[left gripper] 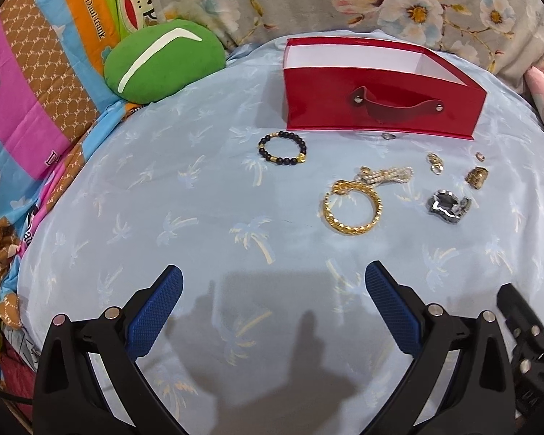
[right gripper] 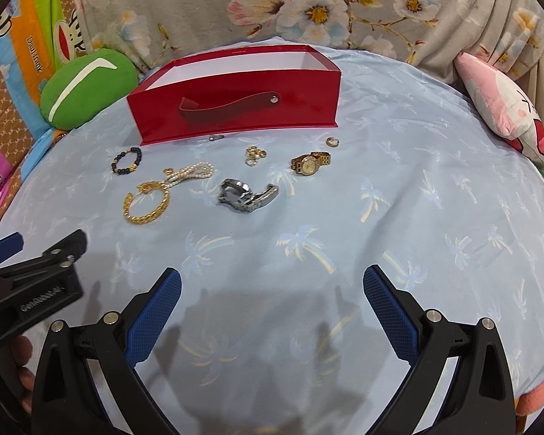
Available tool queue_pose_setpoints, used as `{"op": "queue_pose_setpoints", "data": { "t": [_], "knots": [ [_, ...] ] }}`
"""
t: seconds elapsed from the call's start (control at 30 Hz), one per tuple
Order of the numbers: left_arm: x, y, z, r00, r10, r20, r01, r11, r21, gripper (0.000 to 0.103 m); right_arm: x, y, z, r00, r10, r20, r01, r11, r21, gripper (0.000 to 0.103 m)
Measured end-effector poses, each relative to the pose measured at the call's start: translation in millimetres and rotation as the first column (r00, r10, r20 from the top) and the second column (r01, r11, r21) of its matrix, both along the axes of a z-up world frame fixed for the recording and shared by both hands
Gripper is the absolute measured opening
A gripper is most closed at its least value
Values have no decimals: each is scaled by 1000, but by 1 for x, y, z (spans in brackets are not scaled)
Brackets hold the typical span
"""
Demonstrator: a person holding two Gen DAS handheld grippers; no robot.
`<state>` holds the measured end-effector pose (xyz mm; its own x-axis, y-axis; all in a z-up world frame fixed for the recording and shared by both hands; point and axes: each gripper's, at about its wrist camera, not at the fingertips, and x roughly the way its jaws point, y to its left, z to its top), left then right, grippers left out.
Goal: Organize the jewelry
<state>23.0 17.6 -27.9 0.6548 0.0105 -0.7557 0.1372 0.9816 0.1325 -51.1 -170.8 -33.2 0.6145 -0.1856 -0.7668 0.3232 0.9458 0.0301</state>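
Note:
A red open box (left gripper: pixel 380 108) (right gripper: pixel 235 108) stands at the back of the light blue palm-print cloth. In front of it lie a black bead bracelet (left gripper: pixel 282 148) (right gripper: pixel 126 161), a gold chain bracelet (left gripper: pixel 351 208) (right gripper: pixel 147 201), a pearl bracelet (left gripper: pixel 388 174) (right gripper: pixel 192 172), a silver watch (left gripper: pixel 448 206) (right gripper: pixel 246 195), a gold watch (left gripper: pixel 477 177) (right gripper: pixel 310 163), gold earrings (left gripper: pixel 435 163) (right gripper: pixel 254 155) and small rings (left gripper: pixel 388 136) (right gripper: pixel 333 141). My left gripper (left gripper: pixel 273 290) is open and empty, well short of the jewelry. My right gripper (right gripper: pixel 272 290) is open and empty too.
A green cushion (left gripper: pixel 163 61) (right gripper: pixel 87 87) lies at the back left beside a colourful cartoon blanket (left gripper: pixel 36 90). A pink plush pillow (right gripper: pixel 504 108) is at the back right. A floral fabric (right gripper: pixel 308 3) rises behind the box.

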Motion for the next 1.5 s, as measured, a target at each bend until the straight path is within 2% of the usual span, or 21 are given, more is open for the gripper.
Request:
{"op": "queue_pose_setpoints", "data": {
  "t": [0.43, 0.53, 0.6, 0.7, 0.9, 1.13, 1.23, 1.3, 1.5],
  "knots": [
    [56, 31, -6, 995, 95, -13, -95, 994, -52, 98, 57, -52, -9, 998, -52, 34, 51, 998, 28, 98],
    [71, 36, -8, 994, 106, -16, -107, 993, -57, 98, 73, -65, -14, 997, -67, 34, 66, 996, 57, 91],
    [79, 38, -9, 993, 116, -27, -117, 991, -66, 98, 82, -72, -19, 997, -75, 31, 73, 994, 77, 82],
    [85, 40, -11, 992, 123, -36, -126, 988, -87, 98, 93, -79, -25, 996, -84, 32, 81, 993, 88, 75],
    [85, 25, -21, 995, 80, -56, -85, 992, -88, 98, 113, -89, -38, 995, -96, 23, 92, 986, 141, 62],
    [79, 5, -27, 997, 13, -78, -23, 991, -128, 98, 126, -83, -47, 996, -85, 8, 84, 991, 101, 52],
    [73, -8, -24, 997, -34, -69, 24, 990, -138, 98, 129, -83, -47, 996, -88, 5, 88, 993, 74, 41],
    [68, -18, -22, 996, -66, -61, 56, 989, -140, 98, 130, -85, -47, 996, -92, 2, 91, 994, 60, 25],
    [62, -52, -18, 987, -155, -54, 145, 978, -152, 98, 119, -90, -46, 997, -75, 5, 74, 994, 75, 24]
  ]
}}
